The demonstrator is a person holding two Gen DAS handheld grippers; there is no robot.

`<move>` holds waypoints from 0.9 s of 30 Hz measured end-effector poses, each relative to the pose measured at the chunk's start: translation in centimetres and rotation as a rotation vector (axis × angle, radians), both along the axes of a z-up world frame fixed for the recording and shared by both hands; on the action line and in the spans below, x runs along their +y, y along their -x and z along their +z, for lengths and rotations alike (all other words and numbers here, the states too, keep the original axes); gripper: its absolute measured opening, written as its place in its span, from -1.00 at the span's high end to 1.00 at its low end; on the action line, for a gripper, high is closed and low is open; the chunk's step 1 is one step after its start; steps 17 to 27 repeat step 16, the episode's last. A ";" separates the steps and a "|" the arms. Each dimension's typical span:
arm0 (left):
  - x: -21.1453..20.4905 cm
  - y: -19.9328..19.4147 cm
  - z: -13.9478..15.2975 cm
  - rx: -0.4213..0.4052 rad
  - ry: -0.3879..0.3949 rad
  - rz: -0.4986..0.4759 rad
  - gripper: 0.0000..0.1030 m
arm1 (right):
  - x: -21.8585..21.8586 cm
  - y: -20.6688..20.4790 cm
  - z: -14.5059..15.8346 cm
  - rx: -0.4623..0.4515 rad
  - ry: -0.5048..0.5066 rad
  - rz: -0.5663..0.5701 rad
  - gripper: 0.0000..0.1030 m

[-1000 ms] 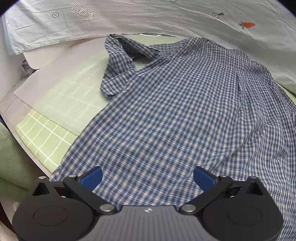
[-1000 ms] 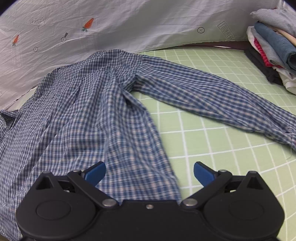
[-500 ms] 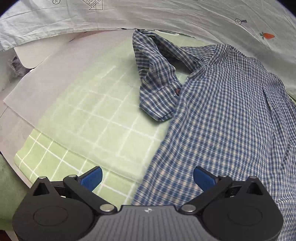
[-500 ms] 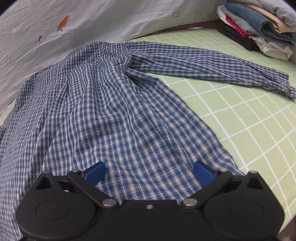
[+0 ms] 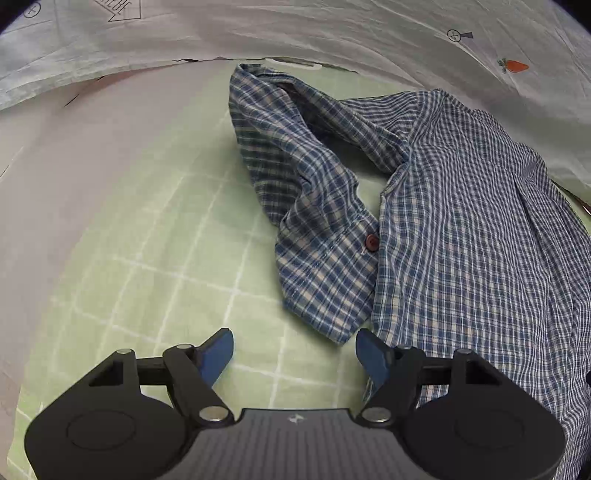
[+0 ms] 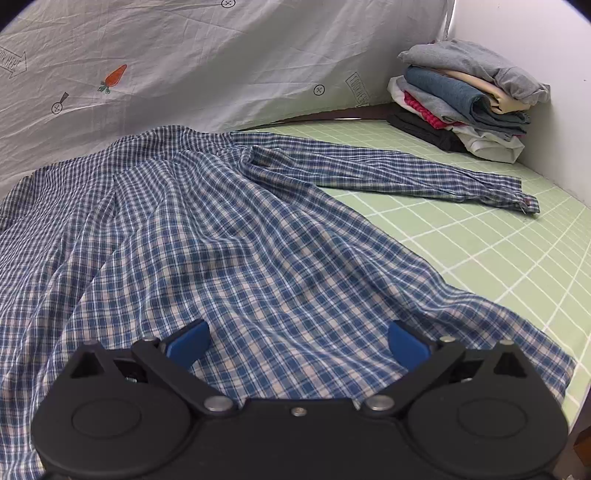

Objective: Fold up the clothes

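A blue and white checked shirt (image 6: 207, 236) lies spread back up on a green grid mat (image 6: 509, 236). Its right sleeve (image 6: 406, 173) lies stretched out flat to the right. In the left wrist view the left sleeve (image 5: 295, 173) lies bunched and folded back beside the shirt body (image 5: 480, 240), its cuff (image 5: 325, 280) with a dark red button just ahead of my left gripper (image 5: 294, 354). The left gripper is open and empty, low over the mat. My right gripper (image 6: 298, 341) is open and empty over the shirt's lower hem.
A pale printed sheet (image 6: 184, 66) hangs behind the mat; it also shows in the left wrist view (image 5: 332, 29). A stack of folded clothes (image 6: 469, 99) sits in the far right corner against a white wall (image 6: 535, 55). Translucent paper (image 5: 74, 177) covers the mat's left part.
My left gripper has moved left off the shirt body toward the folded left sleeve's cuff and its jaws have narrowed somewhat. My right gripper has drawn back and turned; more of the right sleeve and the pile shows.
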State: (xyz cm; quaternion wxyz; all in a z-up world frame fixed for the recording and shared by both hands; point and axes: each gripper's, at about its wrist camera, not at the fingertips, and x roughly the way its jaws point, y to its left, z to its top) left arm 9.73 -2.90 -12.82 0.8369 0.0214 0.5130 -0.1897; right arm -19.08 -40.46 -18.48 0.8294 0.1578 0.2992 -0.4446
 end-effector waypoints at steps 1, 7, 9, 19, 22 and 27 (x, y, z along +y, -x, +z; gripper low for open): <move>-0.3 -0.4 0.0 -0.006 0.002 -0.011 -0.42 | 0.0 0.0 0.0 0.000 0.001 -0.001 -1.00; -1.8 -1.4 0.0 -0.081 -0.072 -0.079 0.15 | 0.0 -0.2 -0.1 -0.001 0.004 -0.012 -1.00; -1.3 -1.5 0.1 -0.090 -0.071 -0.093 0.60 | 0.1 -0.3 -0.2 0.000 0.005 -0.021 -1.00; 4.2 -3.1 0.7 -0.068 -0.011 0.055 0.83 | 0.2 -0.4 -0.1 0.000 0.006 -0.040 -1.00; 4.2 -3.1 0.7 -0.068 -0.011 0.055 0.83 | 0.2 -0.4 -0.1 0.000 0.006 -0.040 -1.00; 4.2 -3.1 0.7 -0.068 -0.011 0.055 0.83 | 0.2 -0.4 -0.1 0.000 0.006 -0.040 -1.00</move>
